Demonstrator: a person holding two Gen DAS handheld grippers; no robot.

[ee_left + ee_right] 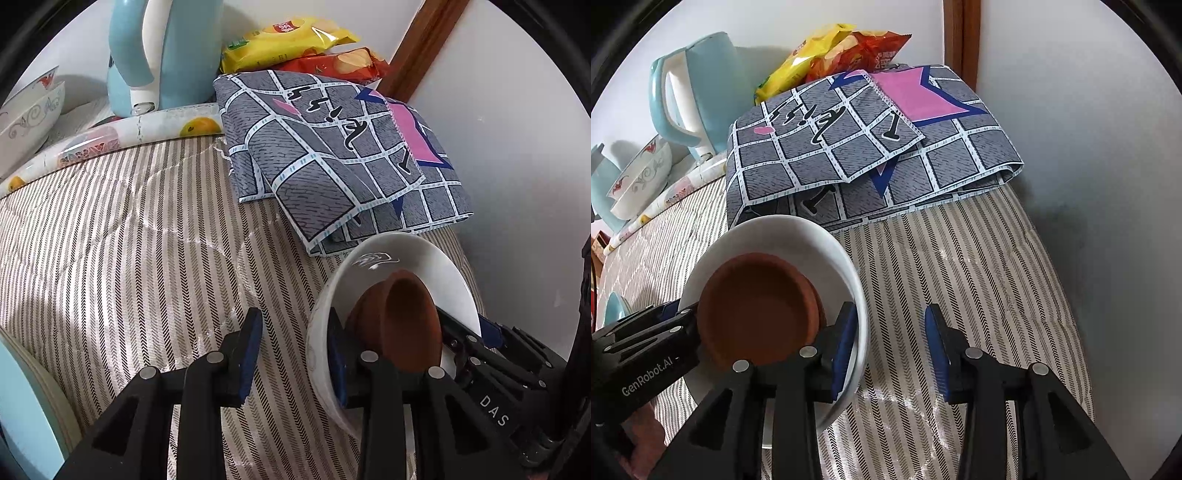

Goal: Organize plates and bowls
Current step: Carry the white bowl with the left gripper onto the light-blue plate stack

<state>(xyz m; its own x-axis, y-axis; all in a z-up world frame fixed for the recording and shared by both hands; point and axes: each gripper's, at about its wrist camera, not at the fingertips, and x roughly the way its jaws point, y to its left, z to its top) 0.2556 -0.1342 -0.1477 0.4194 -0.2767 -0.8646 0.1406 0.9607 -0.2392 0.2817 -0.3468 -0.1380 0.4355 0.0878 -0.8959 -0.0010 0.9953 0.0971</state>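
A white bowl [424, 258] [798, 236] sits on the striped cloth with a brown clay dish [410, 317] [757, 306] nested inside; a second brown rim shows under it. My left gripper [293, 358] straddles the bowl's left wall. Its right pad is inside the bowl, and its left pad stands clear of the outside. My right gripper [890, 347] straddles the opposite wall, left pad inside and right pad well off the rim. Neither pair of pads presses on the bowl. Both grippers are open.
A folded grey checked cloth [332, 147] [871, 147] lies just behind the bowl, with snack packets [291, 44] and a pale blue kettle [162, 55] behind it. Patterned bowls [642, 177] are stacked far left. A white wall [1089, 184] runs close on the right.
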